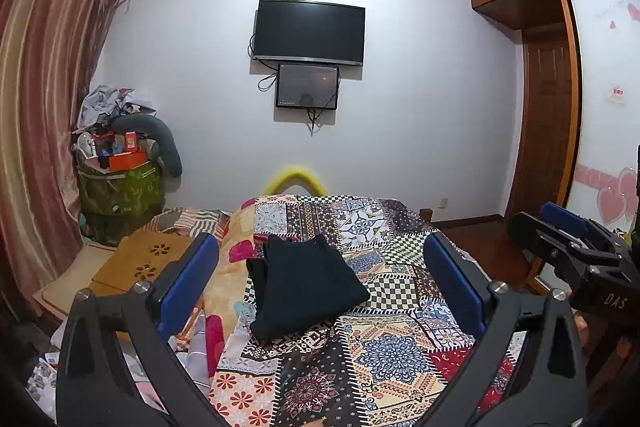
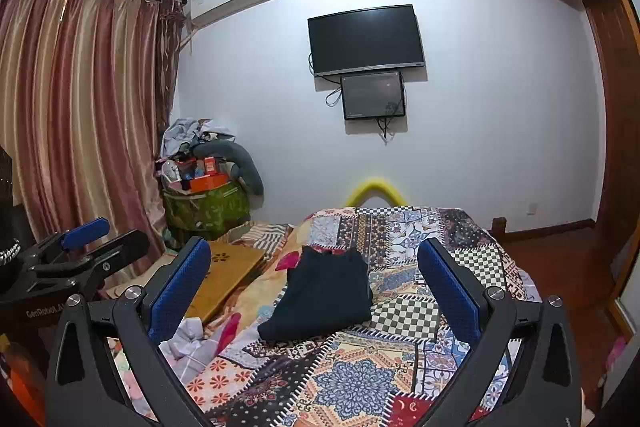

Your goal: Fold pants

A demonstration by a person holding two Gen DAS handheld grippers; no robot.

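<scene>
On the quilt (image 1: 400,355) lay the dark pants (image 1: 304,287), folded into a compact bundle near the bed's middle. Above it, the left gripper (image 1: 320,279) and right gripper (image 2: 314,283) hung spread wide, gripping nothing, clear of the pants.

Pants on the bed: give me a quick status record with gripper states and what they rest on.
pants: dark, folded into a compact stack, lying flat
support: patchwork quilt on the bed
left gripper: open, empty, held back from the pants
right gripper: open, empty, also clear of them
contact: none visible
left of quilt: wooden lap desk
</scene>
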